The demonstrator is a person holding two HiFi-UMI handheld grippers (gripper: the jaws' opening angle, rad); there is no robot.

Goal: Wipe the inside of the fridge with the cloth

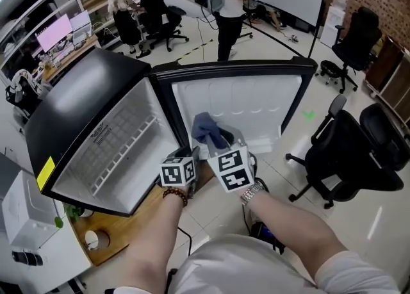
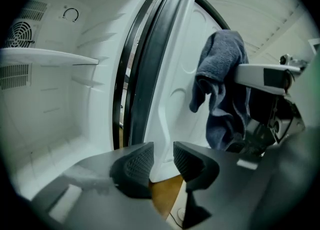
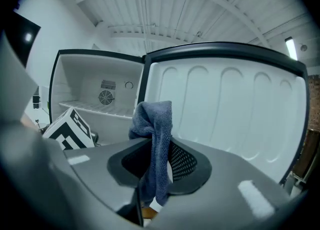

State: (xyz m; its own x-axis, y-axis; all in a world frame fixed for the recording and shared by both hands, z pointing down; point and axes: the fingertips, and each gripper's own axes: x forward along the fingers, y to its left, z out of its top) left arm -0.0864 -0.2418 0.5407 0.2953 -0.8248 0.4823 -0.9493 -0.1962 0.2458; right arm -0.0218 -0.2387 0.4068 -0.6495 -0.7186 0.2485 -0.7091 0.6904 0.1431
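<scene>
Now the right tongs (image 3: 159,160) clench the cloth (image 3: 156,124), its bulk flopping loose above the jaws, just short of the open door (image 3: 225,108). Left tongs (image 2: 162,160) gape empty alongside. Risk: cloth slips from the thin pinch when dragged across the fridge (image 3: 95,88) wall.
</scene>
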